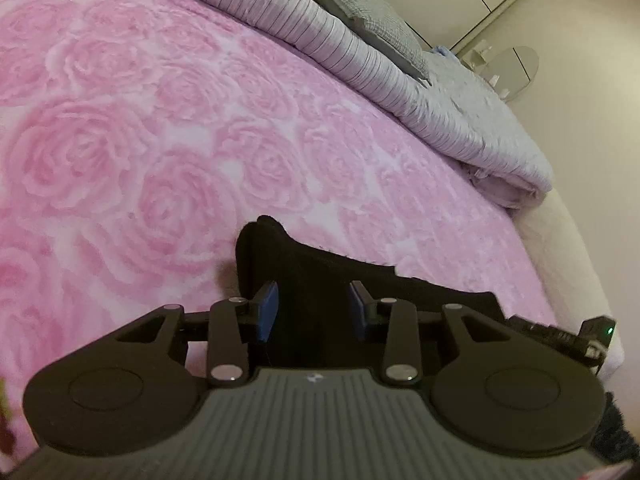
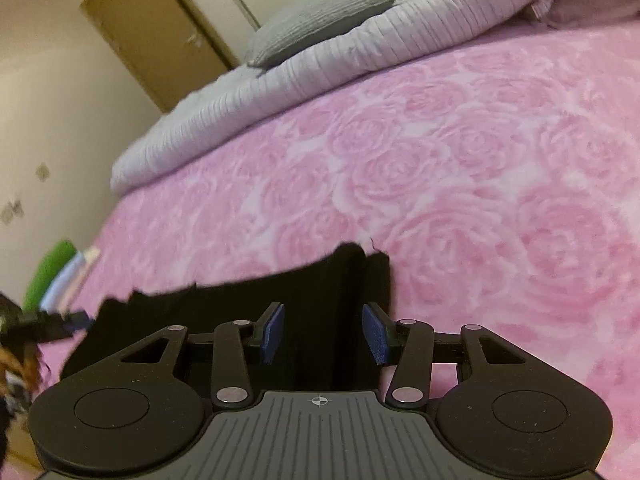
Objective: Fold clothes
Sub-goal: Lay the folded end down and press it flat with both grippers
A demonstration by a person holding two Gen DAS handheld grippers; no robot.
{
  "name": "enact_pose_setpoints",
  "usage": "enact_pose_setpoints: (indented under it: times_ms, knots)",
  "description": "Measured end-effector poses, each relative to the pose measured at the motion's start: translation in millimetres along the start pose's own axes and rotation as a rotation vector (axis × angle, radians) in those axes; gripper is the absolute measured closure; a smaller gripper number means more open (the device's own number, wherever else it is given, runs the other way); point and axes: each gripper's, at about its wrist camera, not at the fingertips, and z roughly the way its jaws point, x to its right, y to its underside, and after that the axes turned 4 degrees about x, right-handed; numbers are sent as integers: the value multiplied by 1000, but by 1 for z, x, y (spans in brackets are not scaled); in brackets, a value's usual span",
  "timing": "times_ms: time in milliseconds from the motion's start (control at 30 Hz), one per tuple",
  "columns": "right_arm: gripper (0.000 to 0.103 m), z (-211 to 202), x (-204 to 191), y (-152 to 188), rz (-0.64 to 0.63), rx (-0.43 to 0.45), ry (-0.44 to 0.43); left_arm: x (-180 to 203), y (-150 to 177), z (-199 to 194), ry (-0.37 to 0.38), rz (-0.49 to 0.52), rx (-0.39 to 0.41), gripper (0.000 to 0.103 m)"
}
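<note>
Left tool (image 1: 312,312): jaws apart, released, above black garment (image 1: 320,264).
Right tool (image 2: 323,334): jaws apart, released, above same garment (image 2: 320,280) on the bed's pink rose bedspread (image 2: 480,160).

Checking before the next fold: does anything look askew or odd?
Mostly tidy. The black garment lies on the pink bedspread, but its far edge looks uneven. Both grippers are open above it.
</note>
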Motion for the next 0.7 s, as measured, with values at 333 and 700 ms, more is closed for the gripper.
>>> enact_pose_setpoints:
  times_ms: [333,700]
  knots:
    - [94,39,-11,2,-74,12,24,11,2,8,-15,160,22,100]
    - [94,7,-39,5,-254,175,120,39,-25,25,-49,301,118,103]
